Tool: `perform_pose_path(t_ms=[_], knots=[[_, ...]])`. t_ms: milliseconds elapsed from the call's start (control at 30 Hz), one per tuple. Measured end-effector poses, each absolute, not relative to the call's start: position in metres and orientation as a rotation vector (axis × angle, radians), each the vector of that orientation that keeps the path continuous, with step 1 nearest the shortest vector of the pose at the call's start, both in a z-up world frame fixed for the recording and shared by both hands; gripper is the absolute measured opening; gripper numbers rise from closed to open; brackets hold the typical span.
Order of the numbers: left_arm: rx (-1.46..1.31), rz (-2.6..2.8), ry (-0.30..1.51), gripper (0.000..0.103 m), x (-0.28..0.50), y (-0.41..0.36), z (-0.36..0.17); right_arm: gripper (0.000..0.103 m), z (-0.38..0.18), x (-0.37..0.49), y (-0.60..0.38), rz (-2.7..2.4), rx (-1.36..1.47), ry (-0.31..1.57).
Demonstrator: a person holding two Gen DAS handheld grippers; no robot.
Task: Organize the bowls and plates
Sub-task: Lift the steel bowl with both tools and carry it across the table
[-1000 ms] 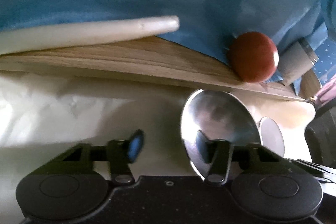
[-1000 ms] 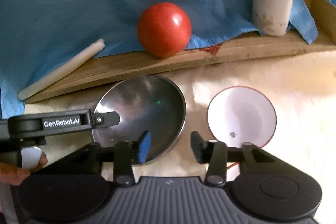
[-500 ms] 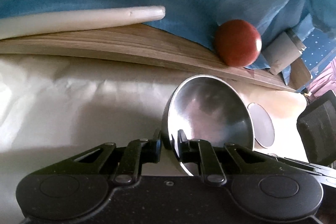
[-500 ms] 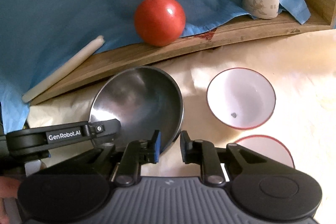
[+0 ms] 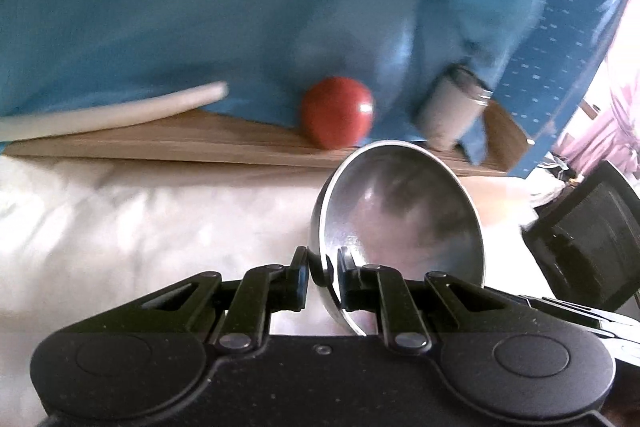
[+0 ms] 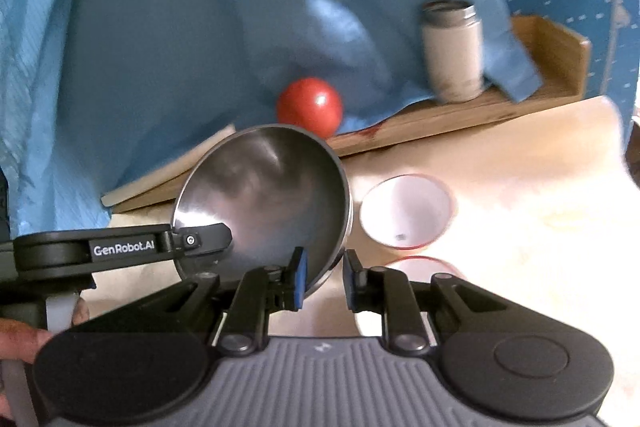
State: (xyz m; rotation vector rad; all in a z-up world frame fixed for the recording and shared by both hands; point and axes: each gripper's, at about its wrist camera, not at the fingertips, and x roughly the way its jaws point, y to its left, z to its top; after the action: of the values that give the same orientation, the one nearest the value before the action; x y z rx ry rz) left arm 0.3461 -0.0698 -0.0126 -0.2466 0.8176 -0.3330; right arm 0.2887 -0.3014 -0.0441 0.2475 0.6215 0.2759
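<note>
Both claws grip the steel bowl by its rim.
Left claw and right claw pinch opposite edges, sharing its weight above the table.

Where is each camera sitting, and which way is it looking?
Left wrist view: sits on the left tongs, looking forward and down along the fingers at the steel bowl whose rim they pinch; only the tongs' black body shows.
Right wrist view: sits on the right tongs, facing the steel bowl and a red-rimmed white bowl; a fingertip shows at lower left.
Both views share the steel bowl, red ball, white tumbler, wooden ledge and blue cloth.
</note>
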Motion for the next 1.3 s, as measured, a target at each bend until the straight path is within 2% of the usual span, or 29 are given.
perform_pose_path(t_ms=[433, 700, 1300], knots=[[-0.133, -0.409, 0.814, 0.017, 0.299, -0.222, -0.005, 0.021, -0.064, 0.248, -0.450, 0.215, 0.333, 0.625], [-0.070, -0.432, 0.932, 0.021, 0.288, -0.298, -0.028, 0.021, -0.091, 0.245, -0.525, 0.209, 0.422, 0.673], [0.034, -0.315, 1.053, 0.021, 0.312, -0.344, -0.052, 0.021, -0.130, 0.287, -0.557, 0.316, 0.468, 0.795]])
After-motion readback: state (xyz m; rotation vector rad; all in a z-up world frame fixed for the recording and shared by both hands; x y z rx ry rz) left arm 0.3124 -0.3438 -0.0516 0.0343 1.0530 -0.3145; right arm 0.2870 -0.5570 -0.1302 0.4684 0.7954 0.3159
